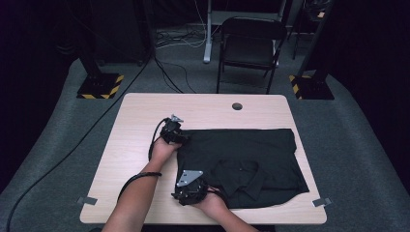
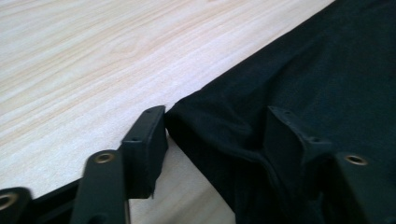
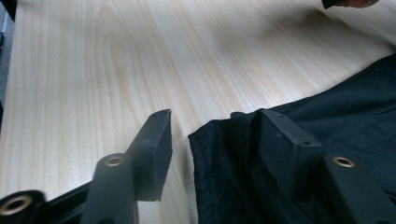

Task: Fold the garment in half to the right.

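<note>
at the near edge of the light wood table (image 1: 135, 145), the right claw (image 1: 189, 192) sits at the near-left corner of a black shirt (image 1: 270, 150). in the right gripper view its jaws stand wide apart, one on the bare wood and one over the cloth, with the shirt's corner lying between them and nothing pinched. the shirt lies folded flat on the right half of the table, its collar (image 1: 241, 176) toward the near side. farther off, the left claw (image 1: 174, 133) sits at the shirt's far-left corner. in the left gripper view its jaws are also spread wide, one on the wood just beside the cloth's edge, the other on top of the fabric. beyond the table, a dark folding chair (image 1: 251, 46) stands on the grey floor.
</note>
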{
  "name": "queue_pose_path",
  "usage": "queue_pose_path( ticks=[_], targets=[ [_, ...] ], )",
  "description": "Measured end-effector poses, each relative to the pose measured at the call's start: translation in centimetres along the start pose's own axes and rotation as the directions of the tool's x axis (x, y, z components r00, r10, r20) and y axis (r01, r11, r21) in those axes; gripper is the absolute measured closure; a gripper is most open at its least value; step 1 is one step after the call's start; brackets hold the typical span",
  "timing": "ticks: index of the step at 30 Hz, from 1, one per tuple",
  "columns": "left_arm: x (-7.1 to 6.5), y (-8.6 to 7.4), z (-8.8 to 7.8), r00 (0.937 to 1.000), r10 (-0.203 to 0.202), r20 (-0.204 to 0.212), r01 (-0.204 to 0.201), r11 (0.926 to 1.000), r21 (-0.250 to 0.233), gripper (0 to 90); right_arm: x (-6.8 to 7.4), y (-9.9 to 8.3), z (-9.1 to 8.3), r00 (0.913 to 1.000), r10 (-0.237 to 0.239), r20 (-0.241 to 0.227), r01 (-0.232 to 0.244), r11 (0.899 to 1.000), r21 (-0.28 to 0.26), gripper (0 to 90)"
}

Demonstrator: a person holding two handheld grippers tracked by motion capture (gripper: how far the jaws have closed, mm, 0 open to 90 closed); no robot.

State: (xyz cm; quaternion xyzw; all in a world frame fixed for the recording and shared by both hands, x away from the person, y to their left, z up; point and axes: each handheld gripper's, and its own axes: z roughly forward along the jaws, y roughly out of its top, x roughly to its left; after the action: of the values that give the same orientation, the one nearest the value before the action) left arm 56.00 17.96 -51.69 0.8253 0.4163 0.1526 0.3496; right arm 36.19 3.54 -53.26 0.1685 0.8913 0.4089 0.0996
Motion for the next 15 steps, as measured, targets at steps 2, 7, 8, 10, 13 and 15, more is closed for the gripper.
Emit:
queue_pose_path(
  ticks=[2,7,8,10,13,15],
  targets=[
    [-0.08,-0.03,-0.05,0.9999,0.005,0.014,-0.005,1.0000,-0.003,45.8,-0.04,-0.01,-0.01,0.9999,0.004,0.010,-0.004,1.000,-0.003,48.9],
    [-0.18,-0.07,-0.13,0.9991,0.011,0.041,-0.011,0.9999,-0.006,56.4,-0.02,0.03,-0.04,0.9994,0.010,0.034,-0.010,1.000,-0.004,55.0],
    [-0.20,-0.07,-0.14,0.9989,0.010,0.046,-0.010,0.9999,-0.006,58.4,0.00,0.03,-0.05,0.9991,0.010,0.041,-0.010,1.000,-0.004,56.4],
    [-0.25,-0.06,-0.15,0.9983,0.005,0.059,-0.004,1.0000,-0.006,62.2,0.04,0.01,-0.07,0.9984,0.013,0.055,-0.013,1.000,-0.006,60.1],
    [-0.43,-0.03,-0.18,0.9977,0.016,0.066,-0.015,0.9999,-0.004,67.8,0.02,-0.01,-0.10,0.9977,0.019,0.066,-0.018,1.000,-0.009,65.2],
    [-0.71,0.05,-0.20,0.9979,0.032,0.057,-0.032,0.9995,-0.004,71.5,0.07,-0.04,-0.14,0.9977,0.010,0.067,-0.009,1.000,-0.011,70.7]
  ],
)
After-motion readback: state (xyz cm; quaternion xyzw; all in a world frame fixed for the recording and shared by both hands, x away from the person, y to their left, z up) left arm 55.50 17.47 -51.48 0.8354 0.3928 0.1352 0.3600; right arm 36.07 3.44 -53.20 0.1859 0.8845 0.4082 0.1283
